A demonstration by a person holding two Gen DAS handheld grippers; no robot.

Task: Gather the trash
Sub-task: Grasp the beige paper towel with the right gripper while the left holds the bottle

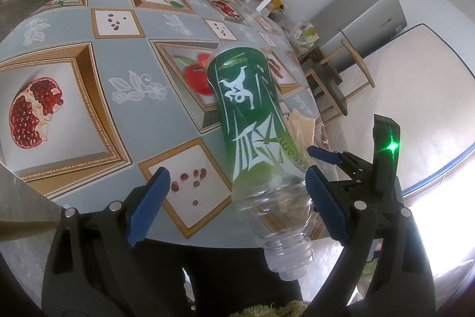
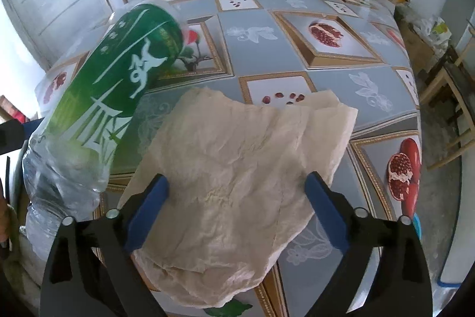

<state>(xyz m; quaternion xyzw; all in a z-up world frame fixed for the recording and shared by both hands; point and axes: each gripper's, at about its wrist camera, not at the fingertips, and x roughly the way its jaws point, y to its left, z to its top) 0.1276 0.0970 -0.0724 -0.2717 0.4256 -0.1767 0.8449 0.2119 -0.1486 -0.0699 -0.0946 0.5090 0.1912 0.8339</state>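
Fruit-patterned tablecloth point(image 2: 297, 64) is seen beneath both grippers. Between the spread right gripper point(image 2: 237, 210), a crumpled beige paper napkin point(image 2: 237, 162) lies ungripped; a green-labelled plastic bottle point(image 1: 252, 121) sits inside the spread left gripper point(image 1: 237, 198), apparently loose. Nothing looks collected.

Your crumpled paper point(image 2: 237, 183) covers the desk point(image 2: 297, 55) beneath it, and the bottle point(image 2: 98, 97) looks blurry near its neck.

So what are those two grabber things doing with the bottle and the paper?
A person is clearing trash off the table. The left gripper has its jaws wide around an empty green bottle; only one side touches it. The right gripper has its jaws open around a crumpled tissue lying on the table edge, not yet gripped.
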